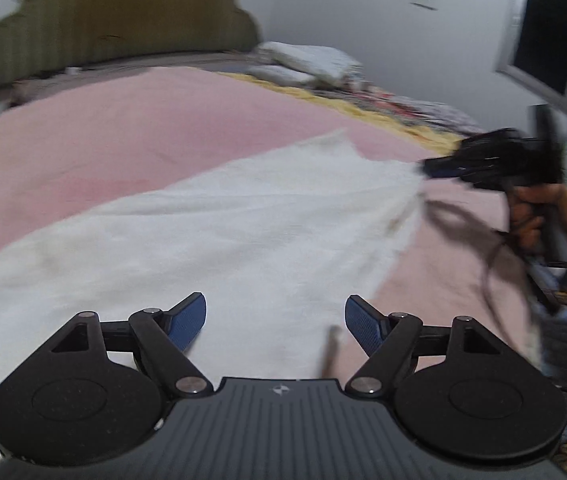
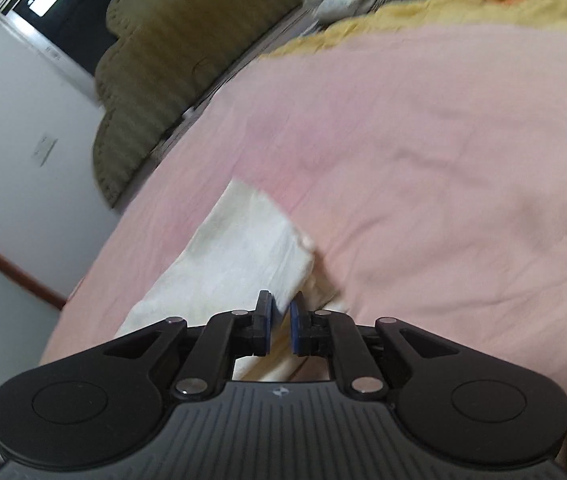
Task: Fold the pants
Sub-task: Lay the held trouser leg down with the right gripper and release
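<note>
A bed covered in a pink sheet fills both views, with an olive headboard at its far end and a heap of patterned bedding beyond the sheet. Across the sheet lie the white pants, a long pale band whose long axis runs in the left wrist view from the near left corner up and away to the right. At that far right end the right gripper has the cloth: its blue pads stand close together with an edge of the white fabric pinched between them, and a hand carries it from the right. The left gripper hangs over the nearer part of the same band, its pads spread wide with nothing between them, the fabric under and ahead of it. So the near end belongs to the left gripper and the far end to the right, and any fold, as I judge it, would bring one end along that diagonal toward the other.
</note>
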